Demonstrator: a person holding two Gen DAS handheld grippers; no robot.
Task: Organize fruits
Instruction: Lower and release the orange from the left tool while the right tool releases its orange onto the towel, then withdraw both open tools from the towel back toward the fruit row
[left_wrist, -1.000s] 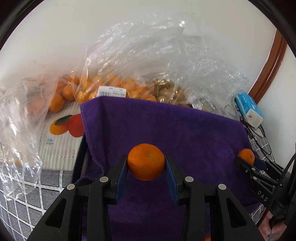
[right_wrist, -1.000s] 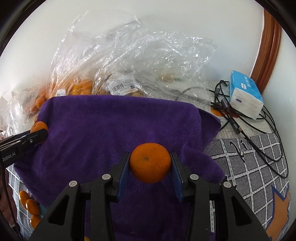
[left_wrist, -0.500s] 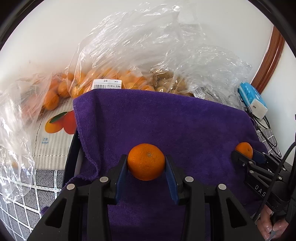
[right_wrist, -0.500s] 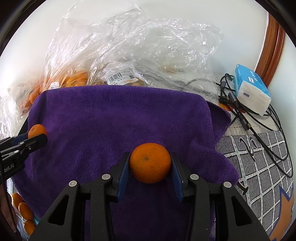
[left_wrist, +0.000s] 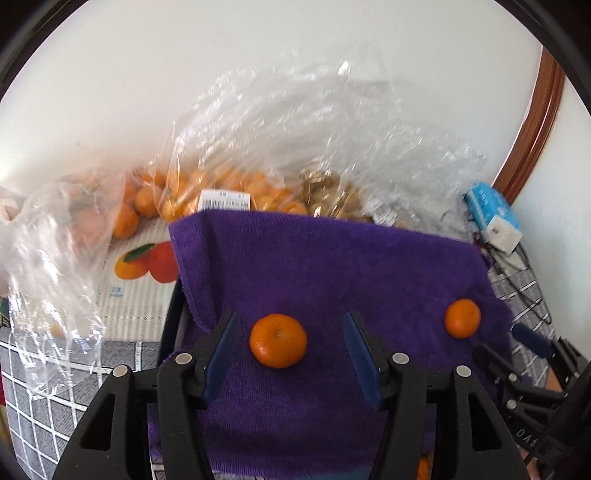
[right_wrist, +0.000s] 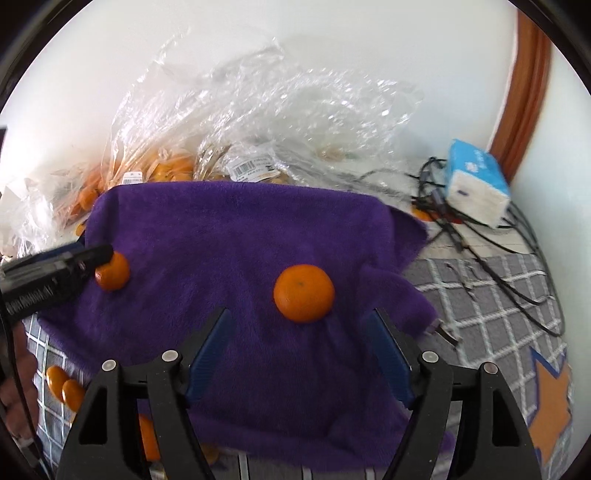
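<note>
Two mandarins lie on a purple towel (left_wrist: 332, 266). In the left wrist view, the left mandarin (left_wrist: 277, 345) sits between the spread fingers of my open left gripper (left_wrist: 290, 325), touching neither. The right mandarin (left_wrist: 462, 318) lies further right, just beyond the right gripper's fingers (left_wrist: 495, 360). In the right wrist view, the right mandarin (right_wrist: 303, 292) rests on the towel (right_wrist: 240, 236) just ahead of my open right gripper (right_wrist: 299, 321). The left mandarin (right_wrist: 112, 276) lies at the tip of the left gripper's fingers (right_wrist: 66, 264).
Clear plastic bags (left_wrist: 295, 147) hold several mandarins (left_wrist: 221, 192) behind the towel by the white wall. A blue tissue pack (right_wrist: 474, 186) and tangled cables (right_wrist: 480, 229) lie at the right. Loose small orange fruits (right_wrist: 64, 387) lie at the towel's left front edge.
Both grippers have opened and let go of their mandarins, which now rest on the towel. Both grippers have drawn back slightly from the fruit.
</note>
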